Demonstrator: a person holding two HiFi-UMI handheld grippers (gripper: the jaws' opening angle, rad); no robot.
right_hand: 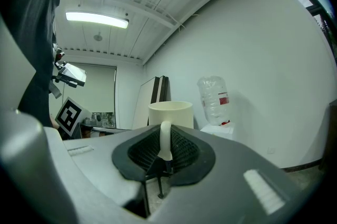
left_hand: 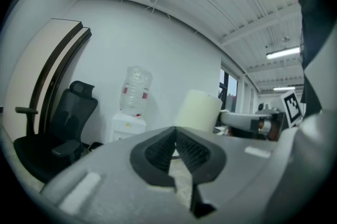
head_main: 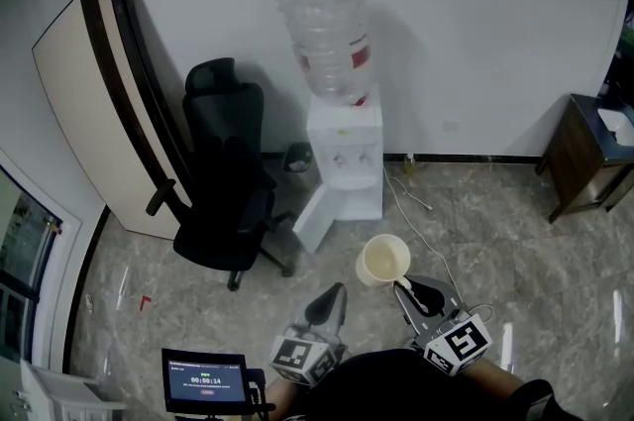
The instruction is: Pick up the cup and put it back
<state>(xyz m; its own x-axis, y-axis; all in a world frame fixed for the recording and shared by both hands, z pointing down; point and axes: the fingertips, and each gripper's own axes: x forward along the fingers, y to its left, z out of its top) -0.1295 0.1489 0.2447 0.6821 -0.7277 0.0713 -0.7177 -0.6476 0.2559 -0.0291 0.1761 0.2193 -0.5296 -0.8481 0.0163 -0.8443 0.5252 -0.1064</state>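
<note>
Right hand-held gripper [head_main: 405,287] pinches the handle of the cream cup [head_main: 383,260], holding it upright in the air above the tiled floor [head_main: 475,241], near the water dispenser [head_main: 345,161]; left hand-held gripper [head_main: 335,292], just beside, is pressed together with nothing between its jaws.

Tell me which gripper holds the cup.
The right gripper, pinching the cream handled cup by its handle; the left gripper is shut on nothing.

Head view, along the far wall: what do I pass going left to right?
Leaning board → black office chair → water dispenser → dark wooden cabinet.
</note>
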